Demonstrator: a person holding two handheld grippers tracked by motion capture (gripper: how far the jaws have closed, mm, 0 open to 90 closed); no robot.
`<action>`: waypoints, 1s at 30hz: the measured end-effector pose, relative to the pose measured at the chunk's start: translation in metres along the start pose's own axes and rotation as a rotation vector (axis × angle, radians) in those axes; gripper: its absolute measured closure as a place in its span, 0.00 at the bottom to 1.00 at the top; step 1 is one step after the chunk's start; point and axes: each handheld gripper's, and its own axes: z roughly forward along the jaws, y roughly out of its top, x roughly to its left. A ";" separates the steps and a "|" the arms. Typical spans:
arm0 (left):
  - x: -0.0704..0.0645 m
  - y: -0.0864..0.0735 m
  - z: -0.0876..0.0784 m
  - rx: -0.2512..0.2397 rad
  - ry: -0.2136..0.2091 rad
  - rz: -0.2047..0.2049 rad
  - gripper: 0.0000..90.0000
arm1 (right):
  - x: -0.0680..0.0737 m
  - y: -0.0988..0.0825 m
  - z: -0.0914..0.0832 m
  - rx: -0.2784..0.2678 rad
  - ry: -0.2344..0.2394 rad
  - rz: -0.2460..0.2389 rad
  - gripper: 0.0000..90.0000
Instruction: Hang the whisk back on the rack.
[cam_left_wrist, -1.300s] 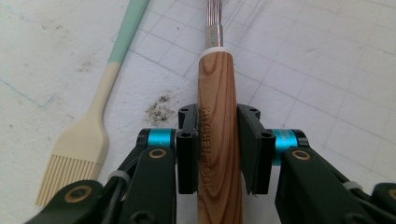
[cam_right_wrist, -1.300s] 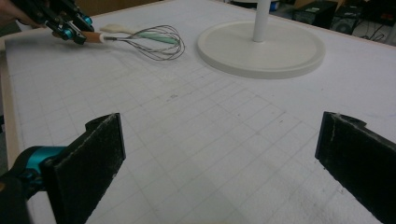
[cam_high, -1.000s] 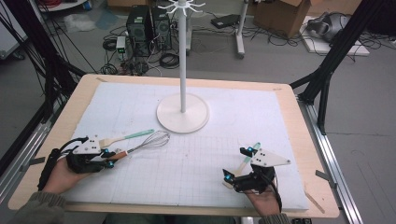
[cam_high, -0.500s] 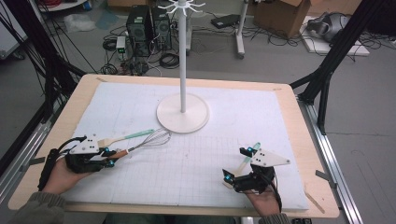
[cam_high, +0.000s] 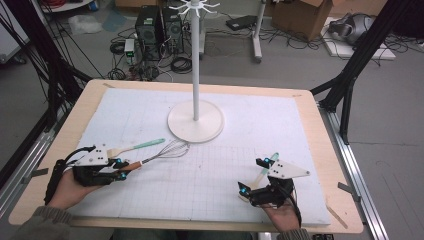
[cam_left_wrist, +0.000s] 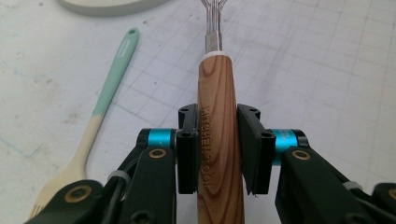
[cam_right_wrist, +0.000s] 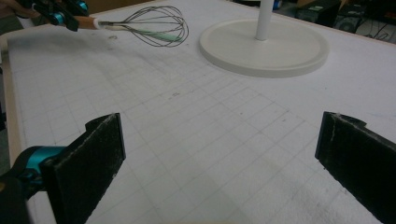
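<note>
Left gripper (cam_left_wrist: 217, 140) clamping the whisk (cam_high: 160, 152) by its wooden handle — ready for lifting; right gripper (cam_right_wrist: 219, 163) resting wide open — idle.

whisk (cam_left_wrist: 215, 140) wires cut off, stand (cam_high: 195, 75) top cropped

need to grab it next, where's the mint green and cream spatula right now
In the high view the mint green and cream spatula lies flat at the mat's left, just beyond the wooden-handled wire whisk that the left gripper holds.

White stand (cam_high: 195, 122), mint-handled spatula (cam_high: 135, 147)
</note>
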 end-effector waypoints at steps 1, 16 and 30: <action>-0.001 0.001 0.001 -0.007 -0.005 0.003 0.78 | 0.000 0.000 0.000 0.002 0.002 0.002 0.00; -0.006 0.014 0.011 -0.010 -0.042 0.021 0.78 | -0.004 -0.004 -0.001 -0.004 0.001 0.007 0.00; -0.010 0.031 0.023 -0.015 -0.080 0.043 0.78 | -0.006 0.001 -0.001 -0.016 0.047 0.021 0.00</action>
